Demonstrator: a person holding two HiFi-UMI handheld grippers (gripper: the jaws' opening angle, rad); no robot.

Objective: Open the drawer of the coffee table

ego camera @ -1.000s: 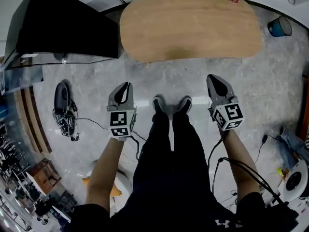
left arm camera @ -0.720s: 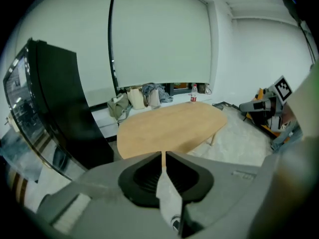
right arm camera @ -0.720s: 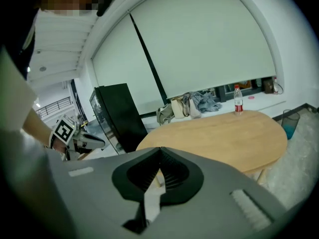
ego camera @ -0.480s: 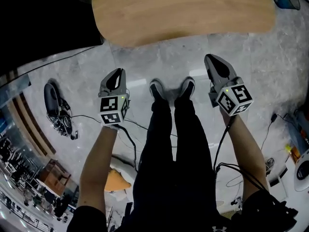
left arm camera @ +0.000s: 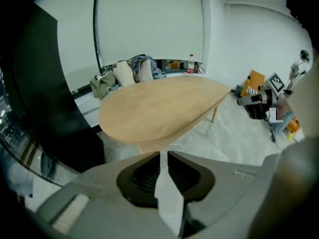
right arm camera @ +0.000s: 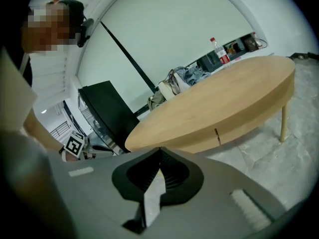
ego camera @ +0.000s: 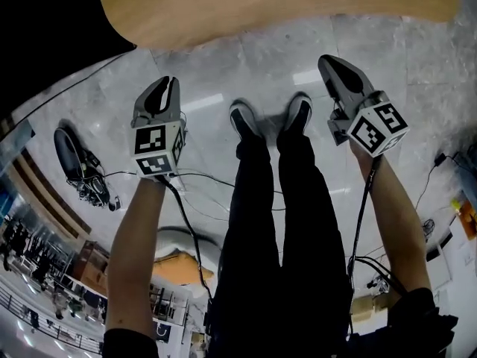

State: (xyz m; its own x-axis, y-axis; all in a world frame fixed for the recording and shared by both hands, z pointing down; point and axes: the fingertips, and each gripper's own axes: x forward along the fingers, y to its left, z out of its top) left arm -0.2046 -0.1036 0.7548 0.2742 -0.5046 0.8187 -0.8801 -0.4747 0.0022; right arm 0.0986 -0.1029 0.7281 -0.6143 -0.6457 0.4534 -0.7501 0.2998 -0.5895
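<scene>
We stand on the pale stone floor (ego camera: 246,58) facing the coffee table (ego camera: 276,6). Its oval wooden top fills the upper edge of the head view, just ahead of our shoes (ego camera: 242,118) and apart from both tools. No drawer shows pulled out, so we judge the task is only at the approach.

We hold our forearms (ego camera: 138,230) out low on either side of our legs. That aims each tool at the table's near side, where we expect the drawer front to be.

The left gripper (left arm camera: 164,156) looks at the table's near edge. Its jaws have just been opening and stand a narrow slit apart with nothing between them — likely a first readying for a pull or lip.

The right gripper (right arm camera: 160,151) is tilted to one side, its jaws pressed together and empty.

In the right gripper view a short dark mark (right arm camera: 217,135) crosses the band (right arm camera: 249,118) under the top — perhaps the drawer's seam, but it is too small to tell.
</scene>
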